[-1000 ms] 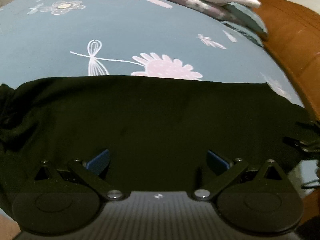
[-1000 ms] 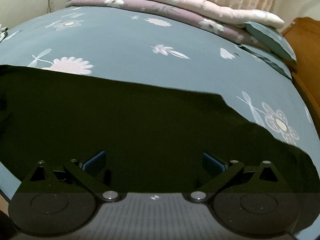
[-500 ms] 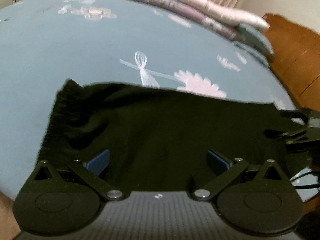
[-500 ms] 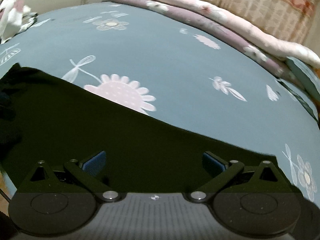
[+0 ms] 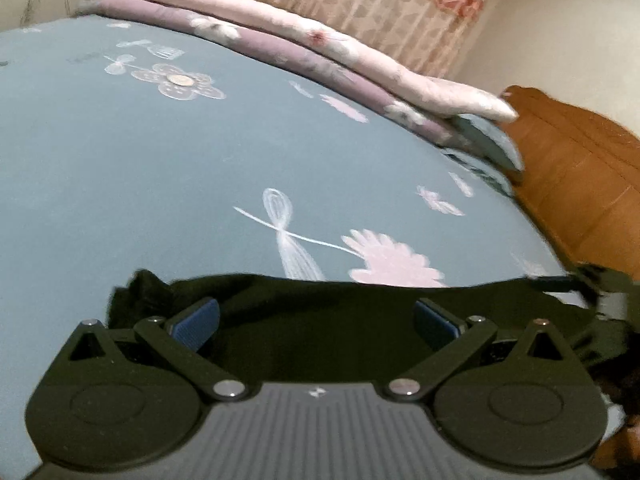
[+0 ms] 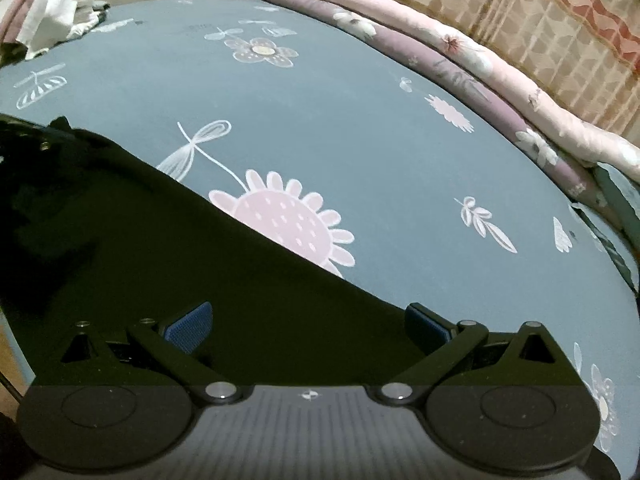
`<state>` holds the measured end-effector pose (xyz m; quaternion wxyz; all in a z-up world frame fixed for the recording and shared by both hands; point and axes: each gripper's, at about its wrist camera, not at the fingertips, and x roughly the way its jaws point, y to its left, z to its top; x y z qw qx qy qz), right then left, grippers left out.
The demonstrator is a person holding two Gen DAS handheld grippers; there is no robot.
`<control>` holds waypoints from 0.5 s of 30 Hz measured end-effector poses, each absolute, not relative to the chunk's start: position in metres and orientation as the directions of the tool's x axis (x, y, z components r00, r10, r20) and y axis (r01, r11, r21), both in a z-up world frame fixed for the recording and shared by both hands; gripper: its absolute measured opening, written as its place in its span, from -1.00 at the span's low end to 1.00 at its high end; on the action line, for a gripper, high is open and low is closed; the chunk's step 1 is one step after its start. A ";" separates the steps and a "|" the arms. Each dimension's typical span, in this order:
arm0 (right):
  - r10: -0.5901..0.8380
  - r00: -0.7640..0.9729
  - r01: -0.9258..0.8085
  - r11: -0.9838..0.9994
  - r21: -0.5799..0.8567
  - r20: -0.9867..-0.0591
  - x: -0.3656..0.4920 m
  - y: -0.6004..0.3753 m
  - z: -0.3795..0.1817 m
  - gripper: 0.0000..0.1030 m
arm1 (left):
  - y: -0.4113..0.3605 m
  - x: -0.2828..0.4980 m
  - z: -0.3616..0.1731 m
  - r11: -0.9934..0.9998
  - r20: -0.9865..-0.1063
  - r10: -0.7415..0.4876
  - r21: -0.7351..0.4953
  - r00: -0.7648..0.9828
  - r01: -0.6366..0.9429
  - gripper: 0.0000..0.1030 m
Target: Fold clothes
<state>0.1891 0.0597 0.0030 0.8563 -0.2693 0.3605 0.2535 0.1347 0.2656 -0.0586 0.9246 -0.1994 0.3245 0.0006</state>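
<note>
Bedsheet [image 5: 120,168] w/ black garment [image 5: 320,320] at near edge: soft, limp; grab corners. Left gripper [image 5: 316,320] & right gripper [image 6: 308,324] both wide open, empty.

Dim, warm indoor light; both fisheye views bend strongly at the edges, the left one motion-blurred, dark corners vignetted.

1 black garment [image 5: 320,320], 1 bedsheet [image 5: 120,160], 2 folded quilts [image 5: 280,44], 1 headboard [image 5: 572,168].
</note>
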 end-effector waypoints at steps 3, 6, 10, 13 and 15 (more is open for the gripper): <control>0.225 0.612 -0.615 0.738 -0.277 -0.758 0.188 0.057 0.002 1.00 | 0.269 0.135 -0.064 0.928 -0.623 -0.104 -0.342 0.776 -0.151 0.97; 0.216 0.606 -0.605 0.750 -0.267 -0.765 0.188 0.055 0.001 1.00 | 0.271 0.133 -0.066 0.931 -0.638 -0.097 -0.330 0.764 -0.157 0.97; 0.224 0.597 -0.613 0.747 -0.258 -0.771 0.188 0.057 0.000 1.00 | 0.273 0.121 -0.049 0.913 -0.604 -0.140 -0.386 0.785 -0.134 0.97; 0.240 0.583 -0.625 0.742 -0.240 -0.776 0.191 0.061 -0.003 1.00 | 0.277 0.105 -0.039 0.898 -0.583 -0.155 -0.419 0.797 -0.132 0.97; 0.253 0.572 -0.635 0.738 -0.227 -0.780 0.193 0.064 -0.004 1.00 | 0.282 0.093 -0.034 0.900 -0.589 -0.130 -0.409 0.798 -0.155 0.97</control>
